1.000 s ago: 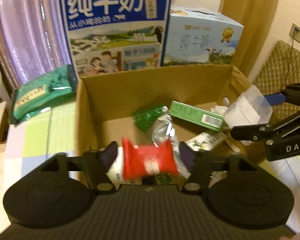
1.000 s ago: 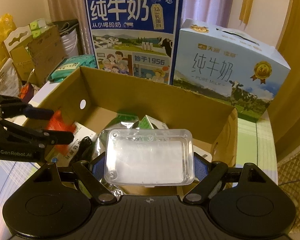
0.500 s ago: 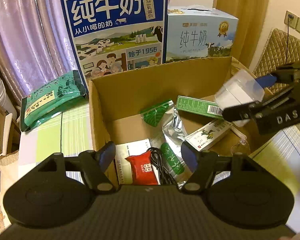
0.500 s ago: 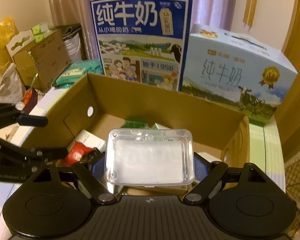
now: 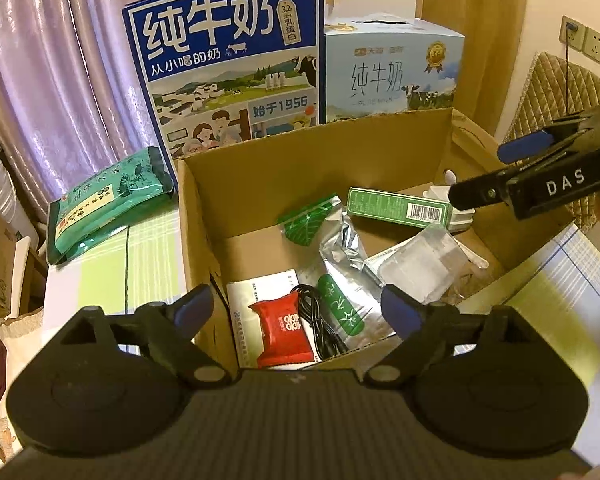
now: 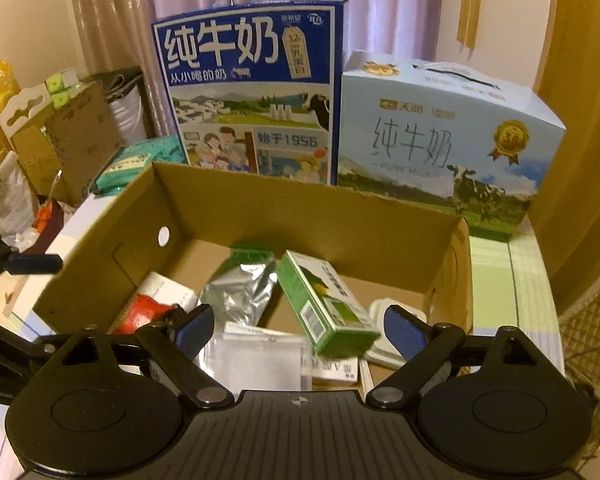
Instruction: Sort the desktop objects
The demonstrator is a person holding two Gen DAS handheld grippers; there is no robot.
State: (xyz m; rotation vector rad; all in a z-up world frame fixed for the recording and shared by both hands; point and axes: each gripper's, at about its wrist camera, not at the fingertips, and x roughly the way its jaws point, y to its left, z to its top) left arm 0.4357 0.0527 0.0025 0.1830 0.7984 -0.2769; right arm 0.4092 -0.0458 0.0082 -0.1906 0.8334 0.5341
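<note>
1. Left wrist view shows the cardboard box [image 5: 260,184] on the bench [image 5: 112,276] with many things already inside, so most sorting looks done.
2. Both the left hand-held gripper [image 5: 296,312] and the right hand-held gripper [image 6: 298,330] have their fingers wide apart and hold nothing.
3. Lying in the box are a clear plastic case [image 5: 416,264], a red snack pack [image 5: 282,332], a silver bag [image 5: 344,276] and a green carton [image 6: 324,304].
4. A green tea bag [image 5: 108,204] lies on the bench outside the box, so it may be left to sort.
</note>
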